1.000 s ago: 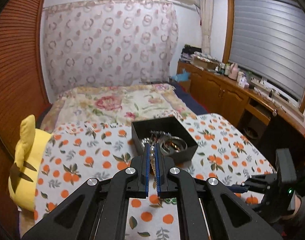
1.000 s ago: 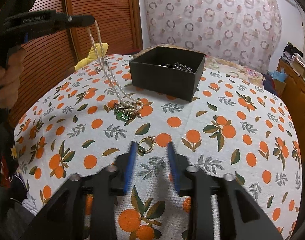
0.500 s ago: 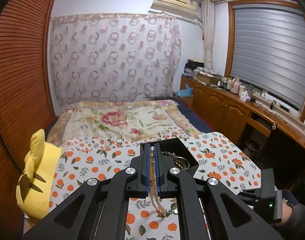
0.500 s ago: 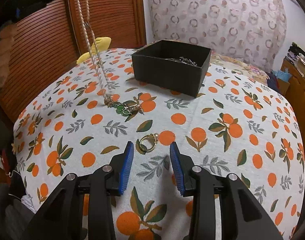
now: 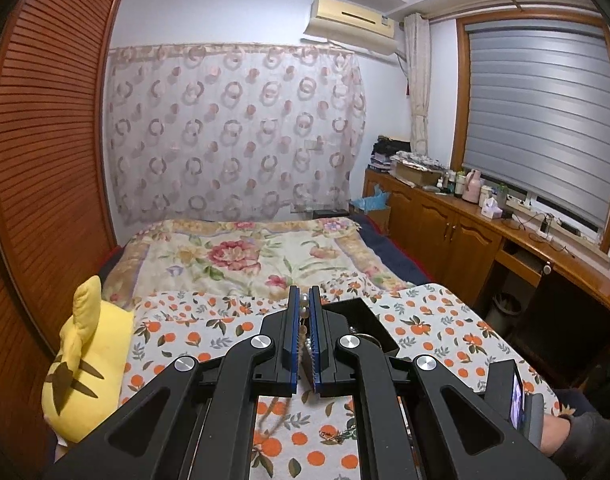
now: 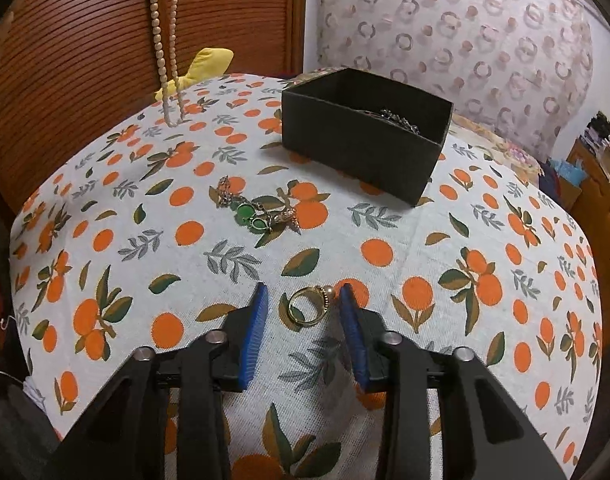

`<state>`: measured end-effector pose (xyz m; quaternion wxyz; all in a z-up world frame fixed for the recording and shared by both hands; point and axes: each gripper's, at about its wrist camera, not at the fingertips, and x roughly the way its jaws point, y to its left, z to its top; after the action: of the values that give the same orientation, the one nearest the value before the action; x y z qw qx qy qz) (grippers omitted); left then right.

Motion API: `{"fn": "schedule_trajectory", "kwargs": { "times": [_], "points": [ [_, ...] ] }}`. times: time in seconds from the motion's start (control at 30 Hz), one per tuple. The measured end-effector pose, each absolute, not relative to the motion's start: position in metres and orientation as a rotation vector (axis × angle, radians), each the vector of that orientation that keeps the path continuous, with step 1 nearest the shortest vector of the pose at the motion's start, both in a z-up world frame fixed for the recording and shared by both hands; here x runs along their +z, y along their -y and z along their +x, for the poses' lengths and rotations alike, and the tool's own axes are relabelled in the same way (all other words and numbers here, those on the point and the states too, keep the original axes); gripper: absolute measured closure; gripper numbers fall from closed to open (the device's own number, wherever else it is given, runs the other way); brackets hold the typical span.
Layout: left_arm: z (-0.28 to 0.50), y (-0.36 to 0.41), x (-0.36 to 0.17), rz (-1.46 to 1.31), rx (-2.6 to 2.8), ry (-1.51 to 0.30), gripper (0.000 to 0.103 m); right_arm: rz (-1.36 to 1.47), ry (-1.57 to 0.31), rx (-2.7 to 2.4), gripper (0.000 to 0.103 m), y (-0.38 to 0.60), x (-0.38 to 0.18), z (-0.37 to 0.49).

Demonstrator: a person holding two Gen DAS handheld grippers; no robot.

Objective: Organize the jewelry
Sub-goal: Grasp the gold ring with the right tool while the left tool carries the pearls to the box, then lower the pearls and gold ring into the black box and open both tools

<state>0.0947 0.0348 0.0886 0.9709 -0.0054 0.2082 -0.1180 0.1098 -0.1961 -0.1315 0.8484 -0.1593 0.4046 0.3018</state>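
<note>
My left gripper point(image 5: 303, 300) is shut on a pearl necklace point(image 5: 304, 309), held high above the table; the necklace hangs free in the right wrist view point(image 6: 165, 48), its lower loop just over the cloth. The black box point(image 6: 365, 128) holds several pieces of jewelry and also shows in the left wrist view point(image 5: 369, 326). My right gripper point(image 6: 303, 300) is open, low over the table, its fingers on either side of gold rings point(image 6: 311, 305). A green-stone chain piece point(image 6: 257, 210) lies on the cloth between the rings and the box.
The table carries an orange-print cloth point(image 6: 485, 280). A yellow plush toy point(image 5: 85, 364) sits at the table's left edge by the slatted wooden door point(image 5: 45, 160). A bed point(image 5: 245, 256) lies beyond, wooden cabinets point(image 5: 465, 240) to the right.
My left gripper has risen with the pearl necklace, lifting it clear of the green-stone piece. My right gripper has moved forward so its open fingers flank the gold rings.
</note>
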Motion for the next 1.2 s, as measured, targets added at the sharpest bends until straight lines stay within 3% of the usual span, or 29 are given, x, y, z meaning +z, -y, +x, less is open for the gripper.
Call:
{"fn": "schedule_trajectory", "kwargs": {
  "times": [0.27,0.3,0.93,1.2],
  "points": [
    [0.095,-0.033,0.088,-0.009,-0.241,-0.421,0.099,-0.313,-0.838,0.643,0.081,0.203,-0.127,0.11],
    [0.097,-0.031,0.089,-0.006,-0.242,-0.422,0.099,-0.311,-0.833,0.644,0.09,0.204,-0.124,0.112],
    [0.161,0.015,0.122,0.046,-0.303,-0.392,0.099,-0.243,-0.692,0.654,0.09,0.226,-0.058,0.166],
    [0.208,0.031,0.098,0.043,-0.336,-0.452,0.099,-0.204,-0.657,0.655,0.09,0.224,-0.049,0.208]
  ]
}}
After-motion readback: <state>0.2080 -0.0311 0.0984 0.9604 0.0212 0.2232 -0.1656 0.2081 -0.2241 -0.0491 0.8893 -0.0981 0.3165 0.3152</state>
